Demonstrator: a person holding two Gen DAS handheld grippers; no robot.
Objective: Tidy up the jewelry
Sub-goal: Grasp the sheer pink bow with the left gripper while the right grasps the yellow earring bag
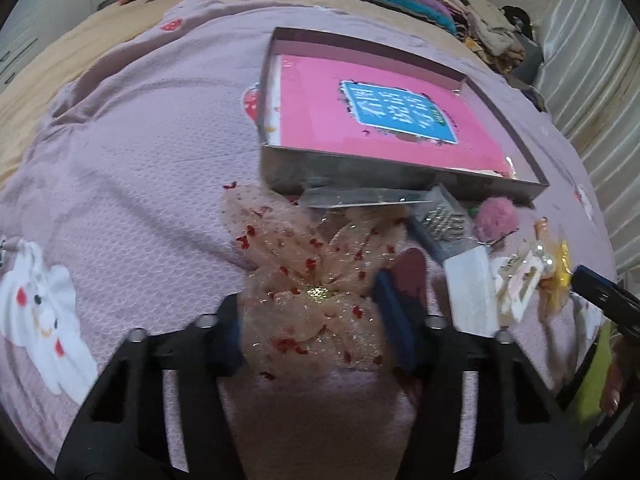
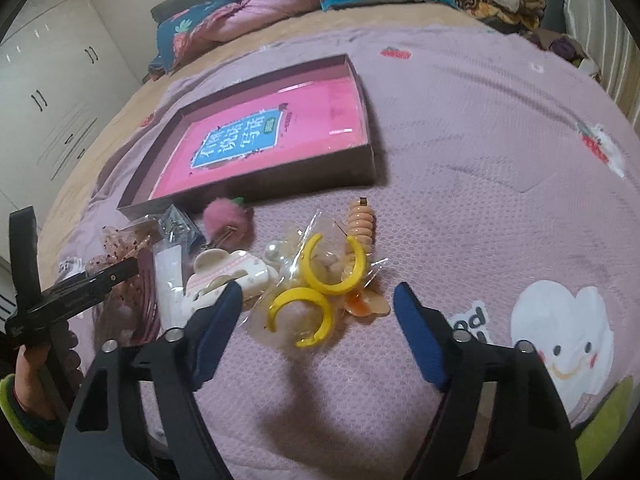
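A person worked over a bed (image 2: 460, 152) spread with a lilac cartoon-print blanket, a two-finger gripper in each hand. The left gripper (image 1: 316, 320), pointed steeply down, had its blue pads narrowed around a sheer peach bow (image 1: 308, 276) dotted with red; the bow filled the gap between the fingers, and the pads appeared to press its sides, though blur made the contact hard to confirm. The right gripper (image 2: 318, 312) stood partly open and held nothing, its tips either side of a clear packet of yellow hoops (image 2: 316, 304) lying on the blanket. The jewelry sat in a loose row just in front of a shallow brown box (image 2: 256, 184), which held a pink book (image 2: 260, 136) with a blue label. From the right wrist view the row ran from the bow at the left past a dark red comb (image 2: 148, 300), a white card (image 2: 168, 280), a small packet of metal pieces (image 2: 178, 226), a pink pompom (image 2: 226, 218), a cream claw clip (image 2: 232, 276), a pearl (image 2: 276, 250), the hoops, an orange flower clip (image 2: 366, 306) and a peach spiral tie (image 2: 360, 224). Folded bedding (image 2: 260, 4) and clothes were heaped at the far end of the bed. A hand (image 2: 32, 368) in a lime sleeve showed at the left edge of the right wrist view.
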